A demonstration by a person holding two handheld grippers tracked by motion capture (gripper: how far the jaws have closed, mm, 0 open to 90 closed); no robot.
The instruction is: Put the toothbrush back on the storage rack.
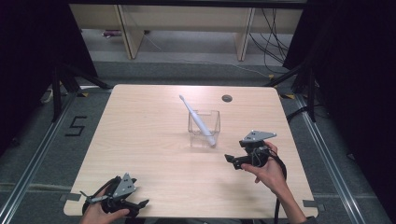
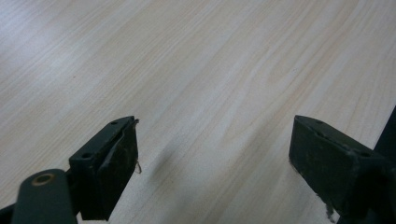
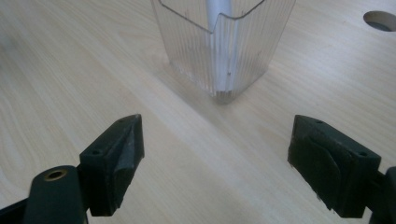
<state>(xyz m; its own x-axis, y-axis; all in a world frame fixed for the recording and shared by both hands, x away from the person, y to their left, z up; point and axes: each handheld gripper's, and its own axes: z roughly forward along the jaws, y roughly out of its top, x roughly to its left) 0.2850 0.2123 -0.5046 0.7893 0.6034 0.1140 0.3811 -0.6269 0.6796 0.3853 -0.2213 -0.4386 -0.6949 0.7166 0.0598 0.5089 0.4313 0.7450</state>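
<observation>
While fingers (image 3: 116, 158) gape | toothbrush (image 1: 198, 120) in cup (image 3: 224, 56) | ahead, apart

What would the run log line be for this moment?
toothbrush: leaning in clear cup | right tongs: open, facing cup, apart | left tongs: open over table

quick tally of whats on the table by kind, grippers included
toothbrush: 1
clear cup: 1, with the toothbrush standing tilted in it
grippers: 2, left gripper and right gripper, both open
total: 4
</observation>
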